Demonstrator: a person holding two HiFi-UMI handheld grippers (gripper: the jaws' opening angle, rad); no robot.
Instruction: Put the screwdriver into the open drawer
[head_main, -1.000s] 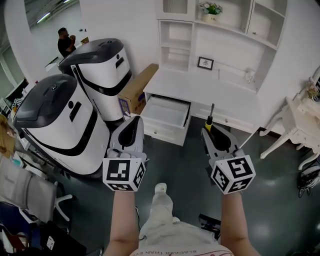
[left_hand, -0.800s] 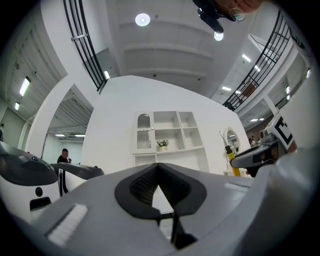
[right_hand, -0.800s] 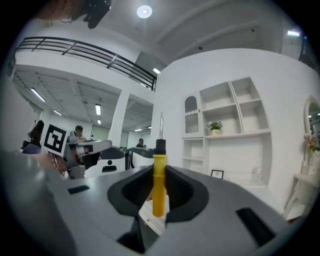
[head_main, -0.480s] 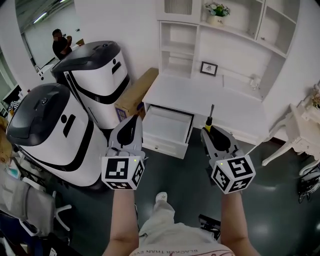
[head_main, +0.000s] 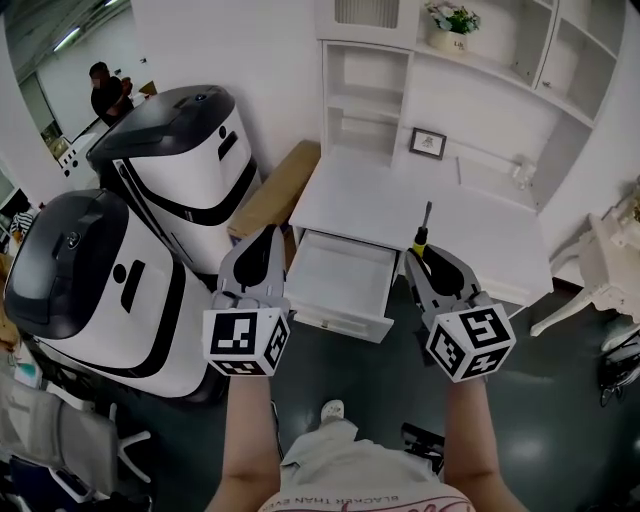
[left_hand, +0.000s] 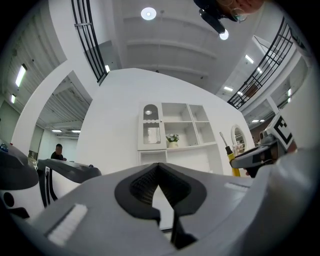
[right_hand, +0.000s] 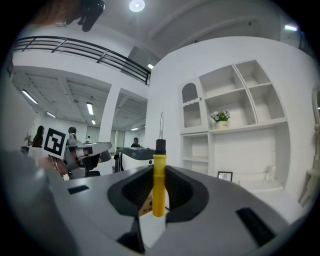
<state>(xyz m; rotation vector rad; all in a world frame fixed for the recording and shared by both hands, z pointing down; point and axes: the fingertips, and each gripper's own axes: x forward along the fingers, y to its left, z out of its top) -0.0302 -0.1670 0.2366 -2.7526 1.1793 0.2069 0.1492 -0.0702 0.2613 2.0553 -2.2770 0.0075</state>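
Dark grey floor (head_main: 370, 385) lies under the person, whose two bare forearms reach forward, each with a gripper held out ahead.

Left gripper (head_main: 266, 238) has its jaws together with nothing between them. It sits over the left front corner of the drawer (head_main: 338, 322).

Right gripper (head_main: 428, 262) is clamped on the screwdriver (head_main: 420, 240), gripping the yellow handle. The black collar and metal shaft stick out past the jaw tips, pointing away from the person. The tool is in the air just beside the right edge of the drawer and over the front of the desk (head_main: 470, 225), not inside the drawer.

That drawer is pulled well out from the white desk and shows a bare white inside.

To the left stand two big white machines (head_main: 170, 160) with dark tops, one nearer and one behind it. A cardboard box (head_main: 272, 190) leans between them and the desk.

Further back on the desk a small picture frame (head_main: 428, 143) stands against the white shelf unit (head_main: 365, 90), and a pot of flowers (head_main: 450, 20) sits on a high shelf. A white chair (head_main: 598, 272) is off to the right. Far away at the upper left a person (head_main: 105, 92) in dark clothes stands by a table.
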